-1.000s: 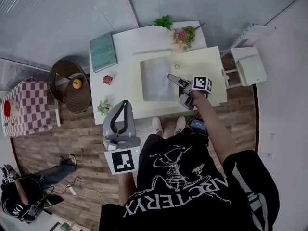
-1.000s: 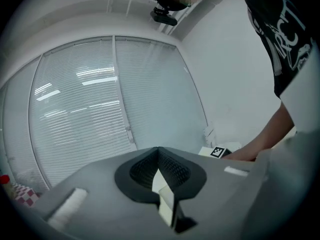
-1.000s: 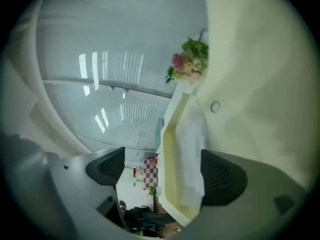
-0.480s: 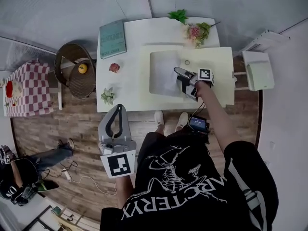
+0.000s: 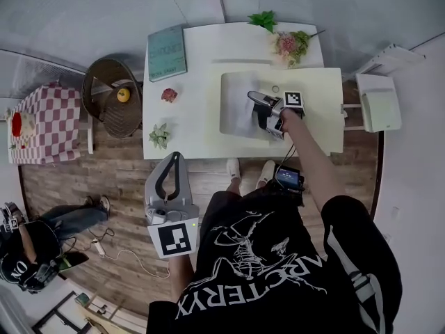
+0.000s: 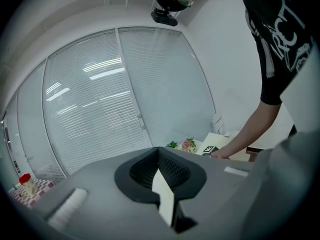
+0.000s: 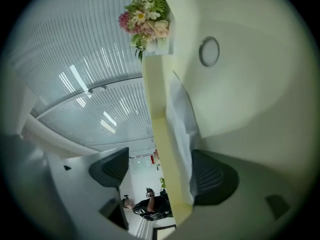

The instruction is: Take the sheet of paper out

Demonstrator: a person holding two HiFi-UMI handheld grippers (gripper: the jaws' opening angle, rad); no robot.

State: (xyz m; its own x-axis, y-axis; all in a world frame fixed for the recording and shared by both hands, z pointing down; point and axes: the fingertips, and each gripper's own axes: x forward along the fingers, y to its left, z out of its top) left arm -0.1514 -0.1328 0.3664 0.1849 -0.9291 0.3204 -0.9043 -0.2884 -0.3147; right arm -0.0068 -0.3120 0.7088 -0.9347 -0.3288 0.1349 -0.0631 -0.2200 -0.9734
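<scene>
The right gripper (image 5: pixel 253 99) has its jaws wide, straddling the pale yellow tray's (image 5: pixel 316 110) wall and the sheet of paper (image 5: pixel 235 108) lying inside, on the table's (image 5: pixel 201 61) right half. The left gripper (image 5: pixel 175 158) hangs pinched together, empty, off the front edge.

The person's right arm (image 5: pixel 311 164) reaches forward from the shoulder, elbow nearly straight, carrying the right gripper (image 5: pixel 253 100) at its far end with the two jaws standing apart. The left gripper (image 5: pixel 174 162) is held low and close against the waist, pointing forward, its jaws pressed together pad to pad and its marker cube (image 5: pixel 174 236) turned up toward the head.
</scene>
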